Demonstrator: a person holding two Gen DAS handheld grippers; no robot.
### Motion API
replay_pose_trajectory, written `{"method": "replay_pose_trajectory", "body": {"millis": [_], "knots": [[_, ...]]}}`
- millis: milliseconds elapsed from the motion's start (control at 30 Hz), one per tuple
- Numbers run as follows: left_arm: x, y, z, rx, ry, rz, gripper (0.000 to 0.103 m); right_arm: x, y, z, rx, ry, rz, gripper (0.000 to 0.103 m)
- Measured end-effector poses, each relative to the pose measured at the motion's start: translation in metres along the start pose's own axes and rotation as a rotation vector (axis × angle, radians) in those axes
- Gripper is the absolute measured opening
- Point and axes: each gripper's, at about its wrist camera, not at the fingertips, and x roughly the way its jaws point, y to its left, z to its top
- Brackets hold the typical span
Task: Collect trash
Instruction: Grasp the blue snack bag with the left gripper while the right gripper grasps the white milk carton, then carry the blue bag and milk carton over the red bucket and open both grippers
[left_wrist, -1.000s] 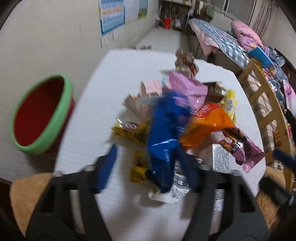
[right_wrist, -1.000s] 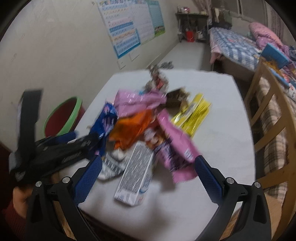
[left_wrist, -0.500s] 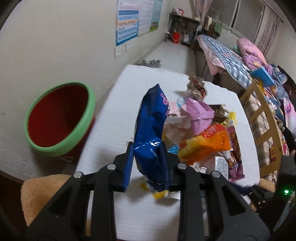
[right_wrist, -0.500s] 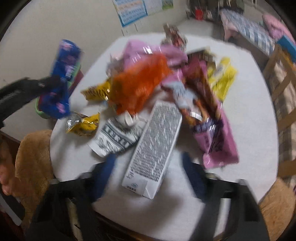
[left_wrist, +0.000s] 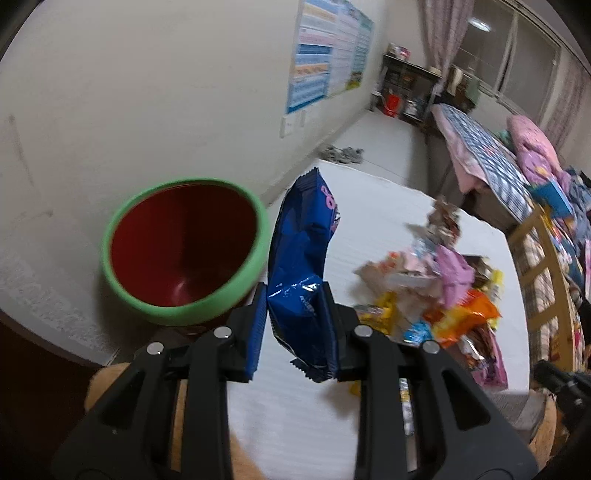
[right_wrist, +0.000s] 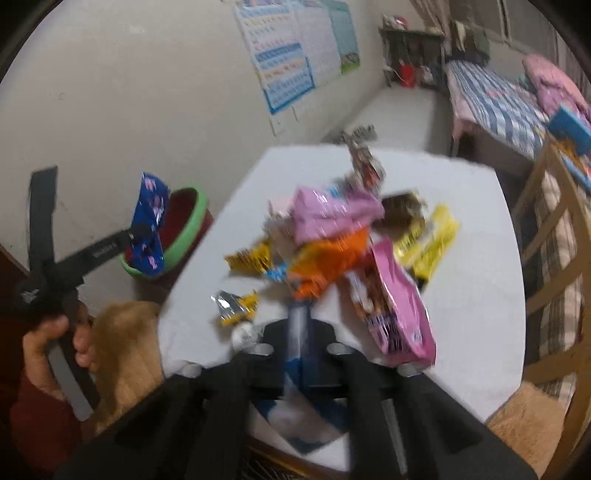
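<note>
My left gripper (left_wrist: 295, 325) is shut on a blue snack bag (left_wrist: 303, 258) and holds it upright in the air beside the red bin with a green rim (left_wrist: 184, 251). In the right wrist view the blue bag (right_wrist: 149, 225) hangs in front of the bin (right_wrist: 184, 229). My right gripper (right_wrist: 299, 332) is shut on a white and blue carton (right_wrist: 303, 413), which lies edge-on between the jaws over the near table edge. A pile of wrappers (right_wrist: 340, 236) lies on the white table (right_wrist: 472, 302).
An orange bag (left_wrist: 469, 314), pink bags (right_wrist: 399, 306) and yellow wrappers (right_wrist: 428, 240) lie in the pile. A wooden chair (right_wrist: 554, 236) stands at the right. A tan cushion (right_wrist: 125, 343) lies by the near table edge. A bed (left_wrist: 491, 155) stands at the back.
My left gripper has carried the blue bag left, off the pile to beside the bin. My right gripper has closed on the carton and lifted it from the table.
</note>
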Motion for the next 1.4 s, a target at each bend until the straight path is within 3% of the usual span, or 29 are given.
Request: {"method": "replay_pose_trajectory", "body": {"millis": [100, 133, 167, 200, 300, 400, 567, 733, 833, 1000, 1100, 1233, 1400], "knots": [[-0.002, 0.017, 0.000, -0.030, 0.010, 0.020, 0.027, 0.002, 0.008, 0.006, -0.039, 0.002, -0.044, 0.007], [-0.003, 0.021, -0.001, -0.032, 0.012, 0.024, 0.027, 0.007, 0.006, 0.006, -0.045, 0.024, -0.057, 0.024], [-0.004, 0.026, -0.002, -0.029, 0.013, 0.031, 0.027, 0.014, 0.004, 0.000, -0.043, 0.060, -0.055, 0.049], [-0.005, 0.028, -0.003, -0.025, 0.014, 0.036, 0.027, 0.021, 0.001, -0.004, -0.034, 0.096, -0.051, 0.056], [-0.004, 0.032, -0.008, -0.022, 0.024, 0.025, 0.027, 0.034, -0.003, -0.025, -0.063, 0.193, -0.050, 0.056], [-0.002, 0.031, -0.012, -0.025, 0.036, 0.008, 0.027, 0.048, -0.010, -0.047, -0.112, 0.287, -0.075, 0.064], [0.003, 0.025, -0.017, -0.022, 0.054, -0.014, 0.027, 0.054, -0.034, -0.078, -0.158, 0.363, -0.162, 0.074], [0.004, 0.017, -0.019, -0.018, 0.064, -0.022, 0.027, 0.066, -0.067, -0.108, -0.124, 0.446, -0.182, 0.074], [0.005, 0.015, -0.021, -0.025, 0.074, -0.031, 0.027, 0.073, -0.082, -0.115, -0.067, 0.471, -0.135, 0.059], [0.002, 0.021, -0.018, -0.038, 0.063, 0.015, 0.027, 0.054, -0.076, -0.100, -0.075, 0.376, -0.088, 0.059], [-0.002, 0.029, -0.015, -0.048, 0.045, 0.049, 0.027, 0.036, -0.064, -0.077, -0.053, 0.289, -0.007, 0.058], [0.000, 0.044, -0.012, -0.073, 0.044, 0.079, 0.027, 0.027, -0.027, -0.025, -0.069, 0.147, 0.097, 0.058], [0.011, 0.066, -0.004, -0.111, 0.045, 0.110, 0.027, 0.058, 0.031, 0.046, -0.093, 0.035, 0.226, 0.059]]}}
